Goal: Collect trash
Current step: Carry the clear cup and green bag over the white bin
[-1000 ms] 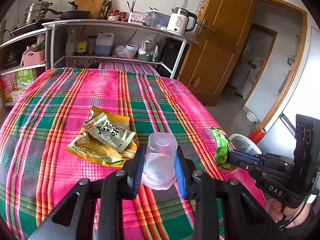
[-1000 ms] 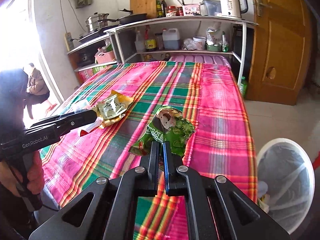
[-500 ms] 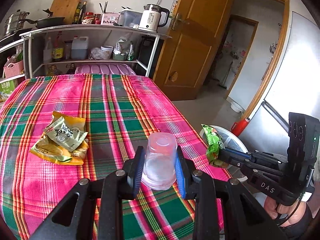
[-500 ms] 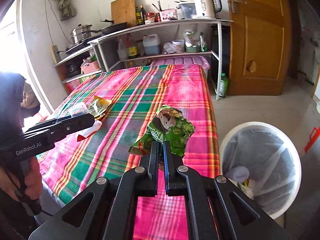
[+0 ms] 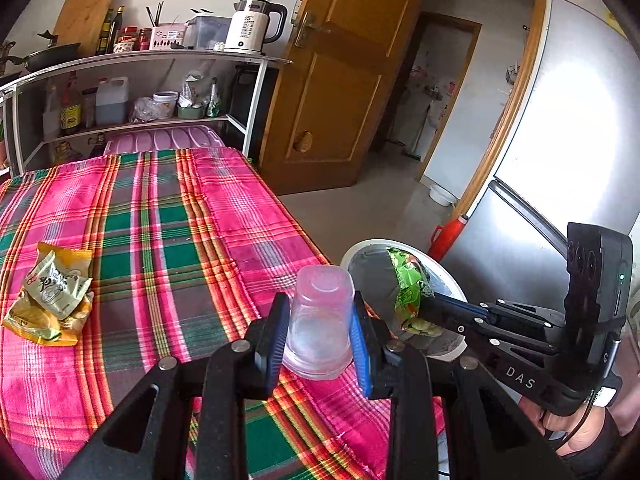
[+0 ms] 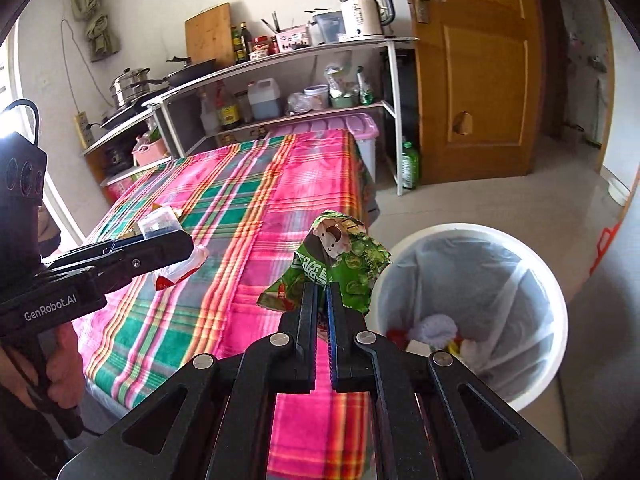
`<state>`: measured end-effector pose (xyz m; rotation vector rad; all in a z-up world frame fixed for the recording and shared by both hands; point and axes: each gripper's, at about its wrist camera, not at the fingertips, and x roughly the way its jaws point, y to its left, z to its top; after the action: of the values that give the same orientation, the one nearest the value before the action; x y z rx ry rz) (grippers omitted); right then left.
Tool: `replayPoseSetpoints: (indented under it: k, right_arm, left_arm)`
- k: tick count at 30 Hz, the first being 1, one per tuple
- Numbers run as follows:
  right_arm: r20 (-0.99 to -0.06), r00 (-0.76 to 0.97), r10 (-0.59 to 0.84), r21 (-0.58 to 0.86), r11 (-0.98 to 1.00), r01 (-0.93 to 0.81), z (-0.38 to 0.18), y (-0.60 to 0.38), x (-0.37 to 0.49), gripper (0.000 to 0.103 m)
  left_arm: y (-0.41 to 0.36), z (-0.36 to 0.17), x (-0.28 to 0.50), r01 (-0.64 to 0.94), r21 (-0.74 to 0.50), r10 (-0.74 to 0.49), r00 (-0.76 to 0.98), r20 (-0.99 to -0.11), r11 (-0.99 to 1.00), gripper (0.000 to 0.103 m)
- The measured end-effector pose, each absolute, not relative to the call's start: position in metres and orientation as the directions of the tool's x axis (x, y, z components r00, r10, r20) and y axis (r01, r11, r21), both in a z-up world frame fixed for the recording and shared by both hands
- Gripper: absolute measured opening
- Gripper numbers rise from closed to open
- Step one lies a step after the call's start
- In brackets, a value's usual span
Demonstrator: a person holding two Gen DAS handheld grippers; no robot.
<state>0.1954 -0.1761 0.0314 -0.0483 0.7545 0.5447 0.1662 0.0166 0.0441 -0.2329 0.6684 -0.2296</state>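
On your far left, a crumpled yellow and pale green snack packet lies flat on the surface, which is covered with a pink, green and orange plaid cloth. Your left claw hangs over the near right corner of that surface, its blue-padded fingers pressed against the two sides of a clear plastic cup held upside down, base uppermost. In the right wrist view the same claw shows side-on at the left edge, with the cup between its tips and a white and red scrap of wrapper lying on the cloth just behind it. Moving right, your right claw is closed almost completely, pinching the lower edge of a crinkled green snack bag printed with a cartoon face; the bag stands up from the fingertips. From the left wrist view that bag hangs in front of the mouth of the bin. Just right of the surface's edge, on the floor, stands a round white trash bin lined with a translucent plastic bag, with a few pieces of rubbish already at the bottom. The green bag is beside the bin's near rim, clear of the cloth. Behind everything, a white metal shelf rack carries a white electric kettle, and a brown wooden door stands at the right.
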Motion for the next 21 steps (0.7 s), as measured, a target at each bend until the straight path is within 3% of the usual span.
replayPoseSetpoints:
  k: [21]
  right_arm:
    - [-0.678,0.635,0.37,0.195,0.924,-0.33,0.014,-0.252,0.214,0.004]
  left_arm:
    - [-0.064,0.032,0.21,0.271,-0.295,-0.398,0.694,-0.6,0.916,0.031]
